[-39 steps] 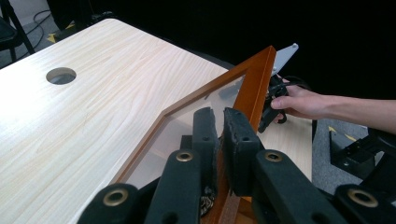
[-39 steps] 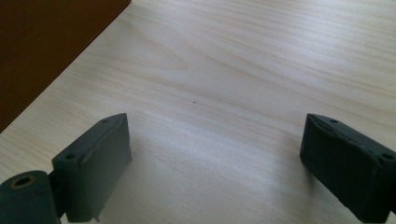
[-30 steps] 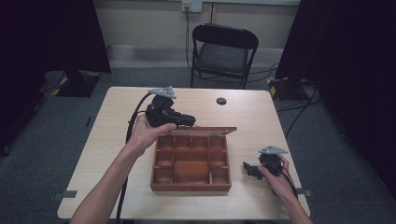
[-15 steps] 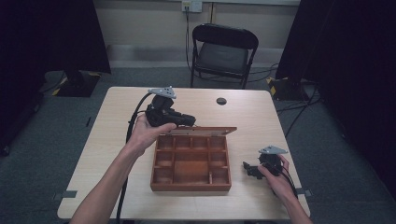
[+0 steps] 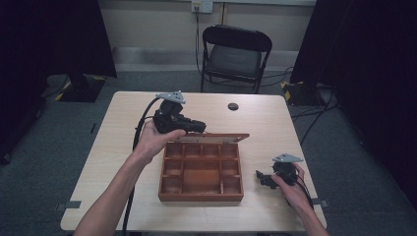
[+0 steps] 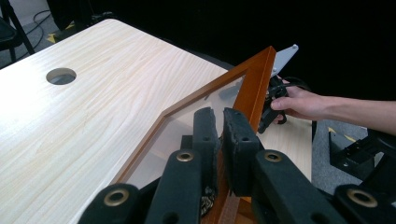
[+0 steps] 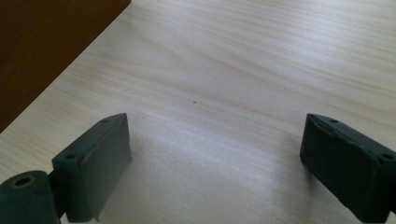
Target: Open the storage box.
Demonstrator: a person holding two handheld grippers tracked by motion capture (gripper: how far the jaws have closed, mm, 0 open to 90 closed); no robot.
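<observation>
Lid of compartmented brown wooden box (image 5: 201,169) held raised at table centre.

Left gripper (image 6: 218,133) clenched on wooden-framed clear-panel lid (image 6: 254,84), seemingly mid-swing, direction unclear; right gripper (image 7: 215,158) released wide, resting on pale wood-grain table (image 7: 243,60) just right of box. Next, likely: steady arc about rear hinge, grip kept firm on thin frame edge.

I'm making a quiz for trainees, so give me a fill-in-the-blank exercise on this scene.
The left hand-held gripper is shut on the box's ____.
The right hand-held gripper has its jaws ____.
The wooden box rests on a ____.
Beyond the table stands a black folding ____.

Missing words: lid; open; table; chair
</observation>
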